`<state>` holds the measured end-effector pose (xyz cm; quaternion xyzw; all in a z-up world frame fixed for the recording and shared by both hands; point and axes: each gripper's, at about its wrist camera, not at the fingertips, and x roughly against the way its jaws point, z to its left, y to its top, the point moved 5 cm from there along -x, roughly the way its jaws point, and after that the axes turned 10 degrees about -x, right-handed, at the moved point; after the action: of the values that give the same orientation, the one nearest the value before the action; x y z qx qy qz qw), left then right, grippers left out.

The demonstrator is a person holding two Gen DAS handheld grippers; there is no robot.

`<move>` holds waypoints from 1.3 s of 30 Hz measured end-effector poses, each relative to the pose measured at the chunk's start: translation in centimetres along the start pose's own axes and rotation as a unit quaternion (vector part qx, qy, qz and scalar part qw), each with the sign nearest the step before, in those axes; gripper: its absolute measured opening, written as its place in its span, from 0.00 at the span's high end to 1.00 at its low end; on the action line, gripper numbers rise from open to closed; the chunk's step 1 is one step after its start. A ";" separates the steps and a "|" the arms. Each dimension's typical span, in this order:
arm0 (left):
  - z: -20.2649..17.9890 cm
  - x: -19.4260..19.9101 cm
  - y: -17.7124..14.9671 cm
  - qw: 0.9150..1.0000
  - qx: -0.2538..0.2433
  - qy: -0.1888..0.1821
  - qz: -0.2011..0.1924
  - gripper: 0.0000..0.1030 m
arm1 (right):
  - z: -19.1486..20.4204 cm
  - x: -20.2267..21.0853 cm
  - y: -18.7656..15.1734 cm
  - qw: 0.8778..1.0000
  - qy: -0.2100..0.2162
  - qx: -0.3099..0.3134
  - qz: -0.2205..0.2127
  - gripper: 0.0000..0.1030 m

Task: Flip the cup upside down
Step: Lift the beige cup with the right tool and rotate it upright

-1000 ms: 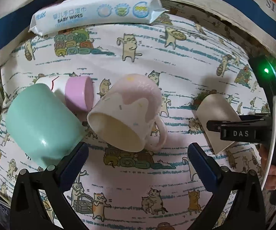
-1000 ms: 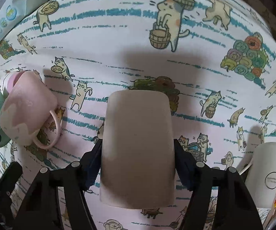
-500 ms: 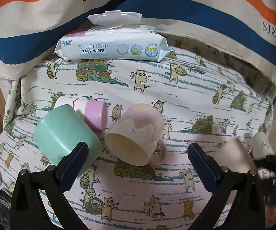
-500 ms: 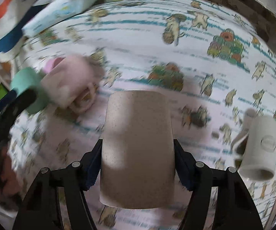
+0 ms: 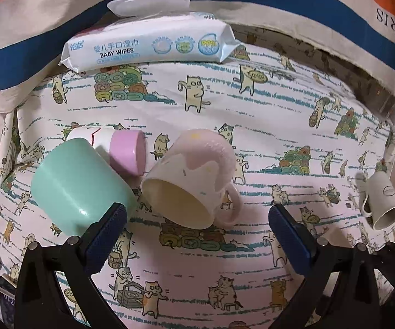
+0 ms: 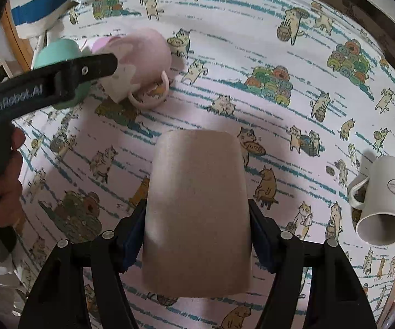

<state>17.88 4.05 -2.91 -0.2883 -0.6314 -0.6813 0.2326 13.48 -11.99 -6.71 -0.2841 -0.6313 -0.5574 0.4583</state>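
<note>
My right gripper [image 6: 197, 233] is shut on a beige cup [image 6: 197, 205], held between both pads above the cat-print cloth; its closed base points away from the camera. My left gripper [image 5: 197, 233] is open and empty, just in front of a pink-glazed mug [image 5: 194, 183] that lies on its side with its mouth toward the camera. The pink mug also shows in the right wrist view [image 6: 139, 63], partly behind the left gripper's finger [image 6: 87, 65].
A mint green cup [image 5: 79, 189] lies on its side left of the pink mug, against a white bottle with a pink cap [image 5: 126, 153]. A white mug [image 6: 381, 200] lies on its side at the right. A baby wipes pack [image 5: 148, 46] sits at the back.
My right gripper lifted and carried the beige cup back and rightward, out of the left view. My left gripper pulled back from the pink mug. The white mug came into view.
</note>
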 end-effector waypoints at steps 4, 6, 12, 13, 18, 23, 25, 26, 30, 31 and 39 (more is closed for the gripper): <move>-0.7 -0.3 0.1 1.000 -0.018 -0.014 -0.007 0.01 | 0.1 1.3 -0.5 0.999 0.009 0.012 -0.030 0.11; -1.6 -0.1 0.4 0.999 -0.046 -0.023 -0.010 0.01 | -0.3 2.1 -0.8 0.999 0.007 0.009 -0.044 0.10; -5.5 0.2 3.5 0.991 -0.126 -0.051 -0.008 0.01 | -1.3 2.2 -2.6 1.000 0.007 -0.005 -0.024 0.09; -6.5 -0.1 4.0 0.988 -0.143 -0.062 -0.001 0.01 | -1.5 2.0 -2.8 1.000 0.009 -0.012 -0.022 0.09; -10.8 -3.1 4.8 0.975 -0.184 -0.109 0.058 0.06 | -2.8 1.2 -3.5 0.996 0.024 -0.076 -0.030 0.09; -12.8 -5.8 3.5 0.967 -0.186 -0.128 0.114 0.38 | -4.3 0.4 -4.3 0.990 0.048 -0.129 -0.025 0.09; -13.2 -6.5 2.9 0.963 -0.185 -0.139 0.136 0.54 | -4.8 0.2 -4.5 0.989 0.048 -0.136 -0.020 0.09; -13.2 -6.6 2.5 0.962 -0.183 -0.145 0.142 0.57 | -4.9 0.1 -4.5 0.989 0.049 -0.137 -0.019 0.09; -12.4 -6.5 2.2 0.963 -0.172 -0.148 0.145 0.57 | -6.0 0.5 -4.4 0.989 0.032 -0.142 -0.033 0.09; -12.1 -6.3 2.1 0.963 -0.171 -0.147 0.145 0.57 | -6.3 0.8 -4.3 0.989 0.024 -0.142 -0.040 0.09; -10.2 -4.3 0.0 0.965 -0.168 -0.143 0.140 0.60 | -9.0 1.6 -2.9 0.986 -0.011 -0.154 -0.066 0.09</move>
<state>20.00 -6.28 -6.28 -0.5031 -0.4875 -0.6901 0.1815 12.62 -21.53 -6.92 -0.3151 -0.5605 -0.6738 0.3640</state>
